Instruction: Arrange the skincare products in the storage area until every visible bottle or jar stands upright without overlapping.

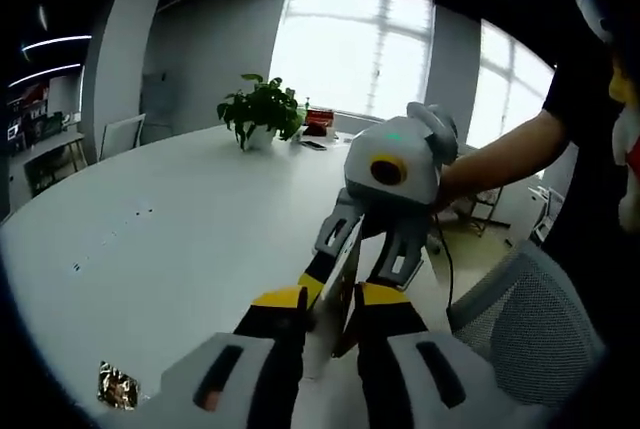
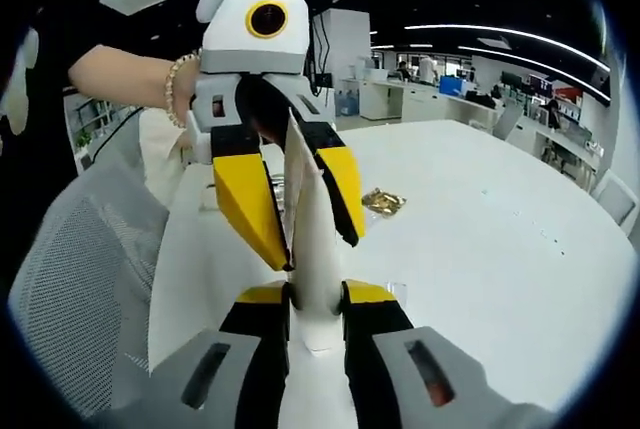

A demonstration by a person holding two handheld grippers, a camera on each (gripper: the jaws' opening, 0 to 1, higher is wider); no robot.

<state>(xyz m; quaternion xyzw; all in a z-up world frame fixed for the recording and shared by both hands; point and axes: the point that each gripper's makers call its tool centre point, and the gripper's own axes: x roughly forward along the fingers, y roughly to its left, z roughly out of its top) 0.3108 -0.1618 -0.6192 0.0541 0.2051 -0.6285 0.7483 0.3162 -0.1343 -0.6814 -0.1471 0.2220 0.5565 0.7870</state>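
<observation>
- Left hand-held gripper (image 1: 330, 314): yellow-tipped jaws pressed on the edge of a thin white sheet (image 1: 345, 284), held edge-on above the surface (image 1: 150, 249).
- Right hand-held gripper (image 2: 317, 299): jaws pinch the same sheet (image 2: 312, 249) from the opposite side; the two grippers face each other, tips near.
- No bottle or jar can be made out; a crinkled gold wrapper (image 2: 383, 201) lies on the surface, well apart from the sheet.
- Potted plant (image 1: 262, 109) stands at the far edge by the windows.
- Mesh chair (image 1: 525, 314) beside the surface.
</observation>
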